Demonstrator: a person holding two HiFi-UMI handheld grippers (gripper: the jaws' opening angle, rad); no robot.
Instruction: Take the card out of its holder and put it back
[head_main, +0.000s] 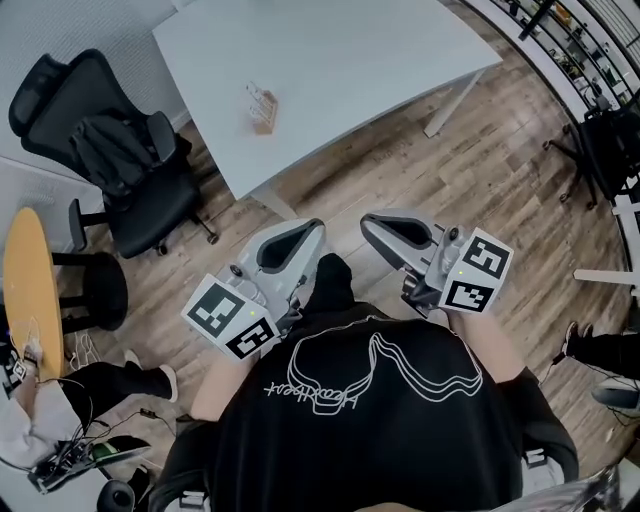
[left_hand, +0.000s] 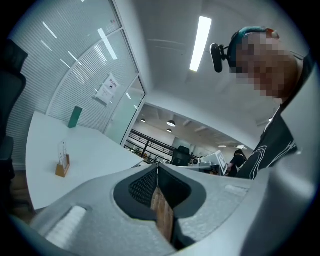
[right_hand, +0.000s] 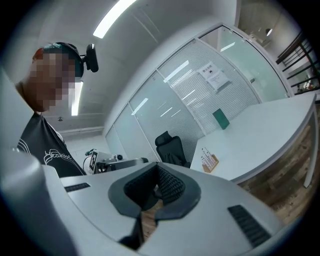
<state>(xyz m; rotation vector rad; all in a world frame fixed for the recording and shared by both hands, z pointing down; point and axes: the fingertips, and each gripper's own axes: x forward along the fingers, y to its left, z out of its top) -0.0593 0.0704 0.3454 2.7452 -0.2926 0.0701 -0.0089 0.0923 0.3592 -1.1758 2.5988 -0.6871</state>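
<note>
Standing in its wooden holder (head_main: 265, 122), the card (head_main: 257, 98) rests on the white table (head_main: 350, 60), toward the table side that faces the black office chair (head_main: 120, 150). The left gripper (head_main: 300, 238) and the right gripper (head_main: 385, 228) hang off the table over the wooden floor (head_main: 400, 170), well apart from the holder. Each gripper's jaws are pressed together with nothing between them.
</note>
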